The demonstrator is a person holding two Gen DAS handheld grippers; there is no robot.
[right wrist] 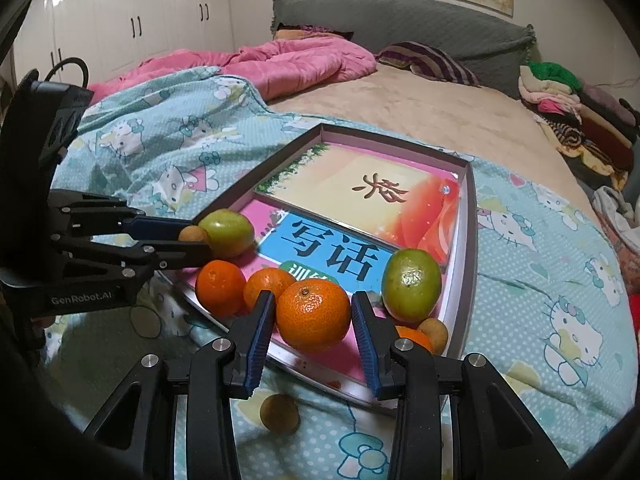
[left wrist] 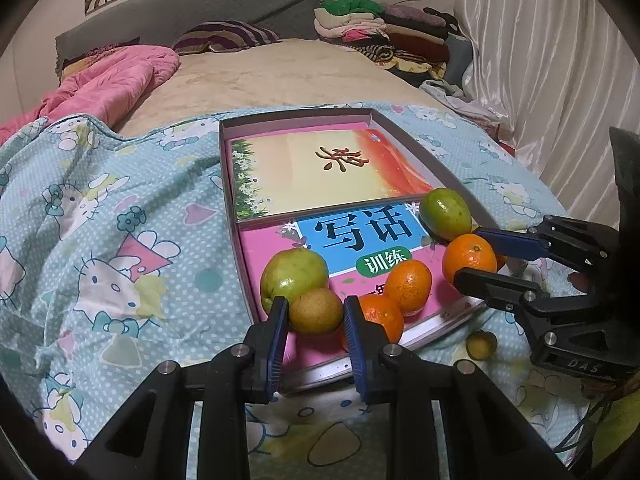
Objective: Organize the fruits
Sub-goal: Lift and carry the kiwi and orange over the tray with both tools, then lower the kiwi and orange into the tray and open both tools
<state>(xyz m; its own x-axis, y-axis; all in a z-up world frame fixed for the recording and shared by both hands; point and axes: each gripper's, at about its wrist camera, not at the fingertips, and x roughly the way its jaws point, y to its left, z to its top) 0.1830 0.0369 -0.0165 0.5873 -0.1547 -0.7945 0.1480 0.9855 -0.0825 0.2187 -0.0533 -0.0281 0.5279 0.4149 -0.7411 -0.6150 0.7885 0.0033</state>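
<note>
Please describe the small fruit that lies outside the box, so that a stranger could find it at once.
Find the shallow box of books on the blue cat-print blanket. Beside the box's near edge, on the blanket, lies a small brownish-yellow fruit. It alone lies outside the box.

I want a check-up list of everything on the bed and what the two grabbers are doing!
Surface: Hello Kitty blanket over a beige bed.
Job's things: shallow box holding books; in it two green fruits, several oranges, small brown fruits; one small brown fruit lies outside on the blanket.
Clutter: pink quilt, striped pillow, folded clothes pile.
Grippers: left gripper fingers around a small brown fruit; right gripper fingers beside an orange, contact unclear.
Cables: black cable behind the left gripper.
Surroundings: white wardrobe, curtain, wall pictures.
</note>
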